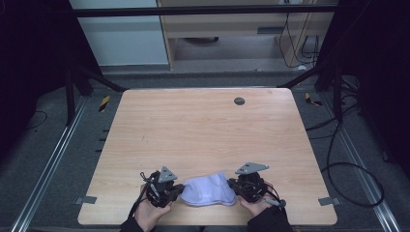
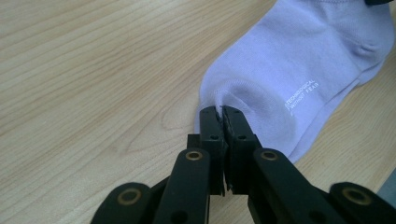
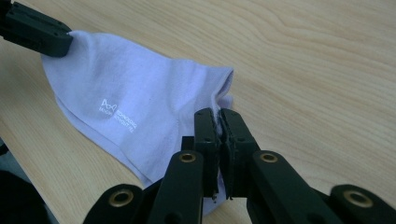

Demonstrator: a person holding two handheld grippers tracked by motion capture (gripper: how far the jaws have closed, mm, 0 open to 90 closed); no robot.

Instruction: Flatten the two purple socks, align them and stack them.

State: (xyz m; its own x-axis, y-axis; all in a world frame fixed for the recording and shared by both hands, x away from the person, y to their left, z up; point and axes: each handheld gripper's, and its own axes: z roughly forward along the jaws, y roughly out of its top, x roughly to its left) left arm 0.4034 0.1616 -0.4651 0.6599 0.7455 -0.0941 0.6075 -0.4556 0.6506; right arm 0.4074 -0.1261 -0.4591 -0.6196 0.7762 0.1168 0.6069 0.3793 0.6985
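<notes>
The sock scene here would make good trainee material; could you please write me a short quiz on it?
1. True or false: the left gripper is shut on the sock.
2. What does the right gripper clamp: A) the sock's edge, B) a cable, C) nothing?
3. Near which edge of the table does the sock lie?

Key: 1 true. 2 A. 3 The edge nearest the person, between the two grippers.

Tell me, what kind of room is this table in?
Probably a lab or workshop set up for recording. The bare light wooden table stands inside a black metal frame, loose black cables trail over the grey carpet, and handheld tongs pinch a pale lilac sock.
</notes>
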